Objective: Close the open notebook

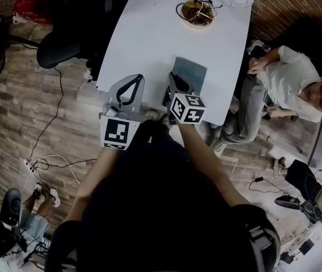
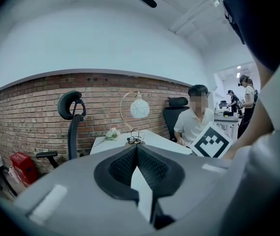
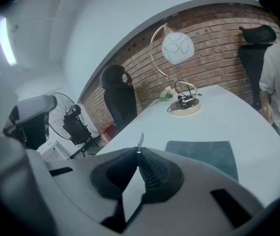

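Observation:
A notebook (image 1: 191,72) with a dull teal cover lies flat and closed near the front edge of the white table (image 1: 149,33); the right gripper view shows it as the notebook (image 3: 203,156), low and to the right. My right gripper (image 1: 173,76) hovers over the notebook's left edge, jaws shut (image 3: 138,150), with a thin pale sliver sticking out past the tips. My left gripper (image 1: 138,77) hangs over the table's front corner, left of the notebook, its jaws shut (image 2: 137,146) with nothing between them.
A lamp with a round wooden base (image 1: 196,10) and a white globe (image 3: 177,48) stands at the table's far end. A person (image 1: 285,78) sits at the right side. A black office chair (image 1: 64,44) stands left; cables and a power strip (image 1: 36,163) lie on the floor.

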Tool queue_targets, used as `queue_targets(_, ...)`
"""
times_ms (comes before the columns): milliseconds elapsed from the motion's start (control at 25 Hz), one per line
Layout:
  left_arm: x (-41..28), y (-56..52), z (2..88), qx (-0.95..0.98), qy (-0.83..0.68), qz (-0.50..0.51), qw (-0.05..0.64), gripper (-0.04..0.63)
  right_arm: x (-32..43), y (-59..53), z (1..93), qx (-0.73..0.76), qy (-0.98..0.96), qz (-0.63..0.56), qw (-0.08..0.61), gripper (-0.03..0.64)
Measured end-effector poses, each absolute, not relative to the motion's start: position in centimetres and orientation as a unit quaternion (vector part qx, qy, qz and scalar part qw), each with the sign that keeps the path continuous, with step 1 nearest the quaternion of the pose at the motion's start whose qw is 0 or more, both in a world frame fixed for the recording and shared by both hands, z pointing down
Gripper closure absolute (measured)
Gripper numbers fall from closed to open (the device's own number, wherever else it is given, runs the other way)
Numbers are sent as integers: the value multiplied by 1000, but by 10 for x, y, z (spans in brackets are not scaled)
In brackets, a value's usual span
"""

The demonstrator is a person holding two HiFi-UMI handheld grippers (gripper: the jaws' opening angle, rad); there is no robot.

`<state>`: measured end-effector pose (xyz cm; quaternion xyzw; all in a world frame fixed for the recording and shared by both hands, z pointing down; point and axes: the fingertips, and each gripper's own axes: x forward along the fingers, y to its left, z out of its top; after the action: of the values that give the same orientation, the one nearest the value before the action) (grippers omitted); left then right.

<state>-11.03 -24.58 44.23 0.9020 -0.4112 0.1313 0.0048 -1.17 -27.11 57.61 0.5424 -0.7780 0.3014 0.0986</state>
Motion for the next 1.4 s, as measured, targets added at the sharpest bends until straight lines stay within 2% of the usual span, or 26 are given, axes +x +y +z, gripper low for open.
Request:
queue_targets(520, -112, -243, 443, 903, -409, 130, 8, 601, -36, -272, 587, 530, -790, 246, 186, 586)
queue_targets(680, -111, -240, 441, 903, -409, 130, 5, 601, -37, -270, 585, 530, -791, 239, 189, 537)
queue_targets(1120, -111, -231, 438, 900, -415, 132, 0, 601, -43, -267, 587, 517, -800, 228, 203, 494)
queue_targets(1400, -113, -226, 435, 897, -422, 130, -4, 601, -54, -263, 582, 497, -815, 222, 199, 434)
